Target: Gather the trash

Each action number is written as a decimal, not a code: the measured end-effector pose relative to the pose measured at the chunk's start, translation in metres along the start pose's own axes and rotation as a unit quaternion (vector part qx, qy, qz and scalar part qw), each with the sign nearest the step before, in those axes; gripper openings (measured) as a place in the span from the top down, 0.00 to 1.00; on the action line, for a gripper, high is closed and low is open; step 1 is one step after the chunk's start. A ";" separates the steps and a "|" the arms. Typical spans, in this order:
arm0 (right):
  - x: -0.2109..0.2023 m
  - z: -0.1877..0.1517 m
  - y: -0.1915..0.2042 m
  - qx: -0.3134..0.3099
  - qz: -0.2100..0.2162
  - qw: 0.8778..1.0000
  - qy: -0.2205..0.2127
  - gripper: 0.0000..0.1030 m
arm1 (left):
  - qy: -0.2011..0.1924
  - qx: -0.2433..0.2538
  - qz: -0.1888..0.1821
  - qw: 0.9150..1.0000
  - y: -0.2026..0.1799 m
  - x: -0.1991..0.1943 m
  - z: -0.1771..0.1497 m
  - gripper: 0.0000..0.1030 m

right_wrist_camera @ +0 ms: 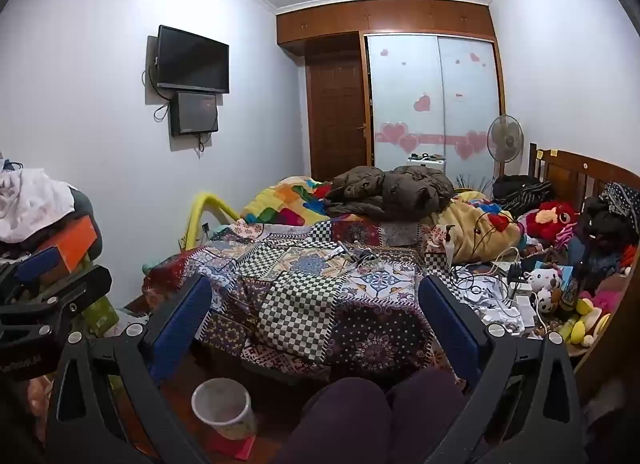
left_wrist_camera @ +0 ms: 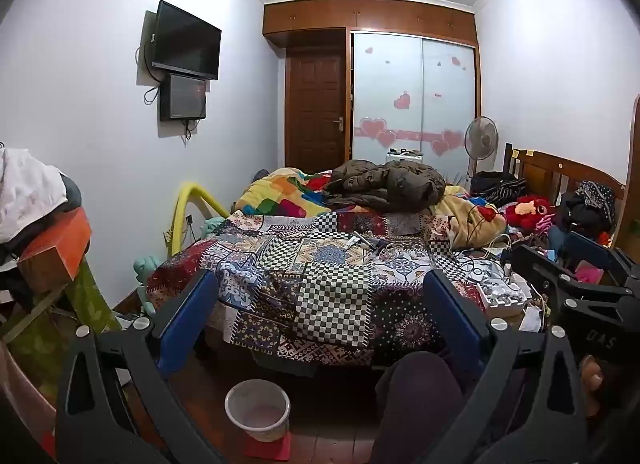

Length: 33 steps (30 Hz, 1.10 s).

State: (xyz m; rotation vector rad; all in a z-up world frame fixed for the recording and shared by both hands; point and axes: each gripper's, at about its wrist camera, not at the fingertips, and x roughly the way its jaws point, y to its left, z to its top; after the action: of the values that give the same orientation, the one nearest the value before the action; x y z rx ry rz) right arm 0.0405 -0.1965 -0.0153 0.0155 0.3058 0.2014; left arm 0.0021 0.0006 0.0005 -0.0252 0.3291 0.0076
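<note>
A white bin point(left_wrist_camera: 257, 409) stands on the floor at the foot of the bed; it also shows in the right wrist view point(right_wrist_camera: 222, 407). Small scraps and wrappers point(left_wrist_camera: 370, 247) lie in the middle of the patchwork bedspread point(left_wrist_camera: 320, 280), also seen from the right wrist point(right_wrist_camera: 356, 256). My left gripper point(left_wrist_camera: 320, 292) is open and empty, held well above the bin and short of the bed. My right gripper point(right_wrist_camera: 316, 296) is open and empty beside it. Each gripper shows in the other's view, at the right edge point(left_wrist_camera: 576, 288) and left edge point(right_wrist_camera: 44, 296).
The person's knees point(right_wrist_camera: 360, 416) are below the grippers. A brown jacket point(left_wrist_camera: 388, 184) and blankets pile up at the bed's far end. Cables, chargers and plush toys point(right_wrist_camera: 540, 288) crowd the right side. Boxes and clothes point(left_wrist_camera: 44, 224) stack at the left. A fan point(left_wrist_camera: 481, 140) stands by the wardrobe.
</note>
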 end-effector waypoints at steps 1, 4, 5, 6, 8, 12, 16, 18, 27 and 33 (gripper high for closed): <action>0.000 0.000 0.000 0.001 0.000 1.000 0.000 0.00 | 0.001 -0.001 0.000 1.000 0.000 0.001 0.001 0.00; 0.001 0.001 -0.002 0.004 -0.001 1.000 -0.002 0.00 | -0.010 0.003 -0.002 1.000 0.002 -0.005 0.000 0.00; 0.001 0.002 -0.003 0.007 0.000 1.000 -0.002 0.00 | -0.011 0.003 -0.001 1.000 0.003 -0.006 0.000 0.00; 0.002 0.002 -0.004 0.009 0.000 1.000 -0.002 0.00 | -0.013 0.004 0.002 1.000 -0.004 -0.006 -0.001 0.00; 0.000 0.000 -0.002 0.002 -0.001 1.000 -0.001 0.00 | -0.013 0.004 0.002 1.000 -0.005 -0.008 -0.001 0.00; -0.001 0.001 -0.001 0.003 0.000 1.000 -0.001 0.00 | -0.012 0.002 0.000 1.000 -0.001 -0.003 -0.001 0.00; -0.001 0.001 0.000 0.003 -0.001 1.000 0.000 0.00 | -0.011 0.001 0.000 1.000 0.000 -0.001 -0.003 0.00; 0.000 0.002 -0.003 0.001 -0.001 1.000 -0.001 0.00 | -0.011 -0.001 -0.001 1.000 0.000 -0.001 -0.004 0.00; -0.004 0.001 -0.005 -0.003 -0.003 1.000 -0.006 0.00 | -0.009 -0.005 -0.001 1.000 0.003 0.001 -0.004 0.00; -0.004 0.001 -0.004 -0.003 -0.003 1.000 -0.006 0.00 | -0.009 -0.005 -0.001 1.000 0.004 0.001 -0.005 0.00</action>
State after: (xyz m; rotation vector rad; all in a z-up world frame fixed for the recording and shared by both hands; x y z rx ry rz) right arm 0.0376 -0.2015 -0.0129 0.0094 0.2940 0.1968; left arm 0.0013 0.0046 -0.0048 -0.0344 0.3115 0.0080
